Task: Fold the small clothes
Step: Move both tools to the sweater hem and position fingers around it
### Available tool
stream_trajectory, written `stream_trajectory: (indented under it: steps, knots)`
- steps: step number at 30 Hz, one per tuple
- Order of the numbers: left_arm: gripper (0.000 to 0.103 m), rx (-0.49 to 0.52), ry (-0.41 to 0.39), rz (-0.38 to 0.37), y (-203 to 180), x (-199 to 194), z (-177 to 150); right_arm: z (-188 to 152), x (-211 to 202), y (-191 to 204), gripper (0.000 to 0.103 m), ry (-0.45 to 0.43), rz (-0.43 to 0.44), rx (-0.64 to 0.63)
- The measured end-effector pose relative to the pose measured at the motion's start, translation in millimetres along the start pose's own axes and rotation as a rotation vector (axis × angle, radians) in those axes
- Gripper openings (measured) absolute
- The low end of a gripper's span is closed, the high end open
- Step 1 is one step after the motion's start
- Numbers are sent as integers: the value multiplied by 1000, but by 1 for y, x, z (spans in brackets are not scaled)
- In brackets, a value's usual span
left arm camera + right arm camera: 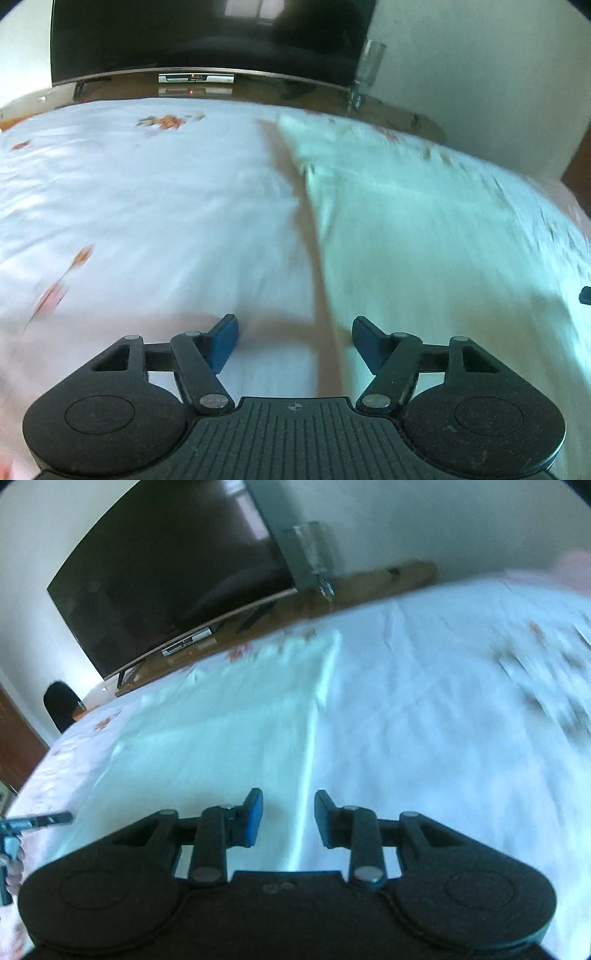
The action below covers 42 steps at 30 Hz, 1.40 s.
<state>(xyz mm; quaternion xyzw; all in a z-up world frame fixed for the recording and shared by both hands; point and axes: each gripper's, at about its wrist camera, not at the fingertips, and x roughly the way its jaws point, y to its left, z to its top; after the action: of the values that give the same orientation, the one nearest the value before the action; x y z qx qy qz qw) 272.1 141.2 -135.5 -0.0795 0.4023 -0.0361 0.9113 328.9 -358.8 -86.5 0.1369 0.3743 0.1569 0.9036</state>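
Observation:
A pale mint-white garment (424, 229) lies flat on the white flowered bedsheet (147, 203), blurred by motion. In the left wrist view its left edge runs from the far middle down toward my left gripper (294, 334), which hovers over that edge, open, with nothing between its blue pads (223, 341). In the right wrist view the same garment (221, 738) fills the left half, its right edge running down to my right gripper (288, 818). That gripper is open a little and holds nothing.
A dark television (207, 37) stands on a wooden board (258, 88) beyond the bed, with a clear glass (369, 66) at its right. A hand holding the other tool (22, 834) shows at the left edge of the right wrist view. A wall lies beyond.

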Motion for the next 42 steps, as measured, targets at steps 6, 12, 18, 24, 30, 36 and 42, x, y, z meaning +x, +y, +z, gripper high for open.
stream_trajectory:
  steps: [6,12,18,24,30,36,42]
  knots:
    - [77,-114,44,-102,7,-55,-65,-76,-60,5,35,91,7,99]
    - [77,-270,111,-320,12,-75,-98,-121,-98,8,48,110,35,223]
    - [67,-378,105,-399,12,-78,-124,-146,-108,8,48,121,132,366]
    - [51,-390,119,-412,5,-67,-121,-151,-102,1,38,111,176,460]
    - [45,-381,98,-404,4,-69,-116,-154,-97,-3,27,114,208,493]
    - [55,-294,39,-272,15,-67,-93,-148,-109,-13,29,76,147,461]
    - [68,-204,61,-288,0,-52,-83,-136,-93,-26,32,86,189,500]
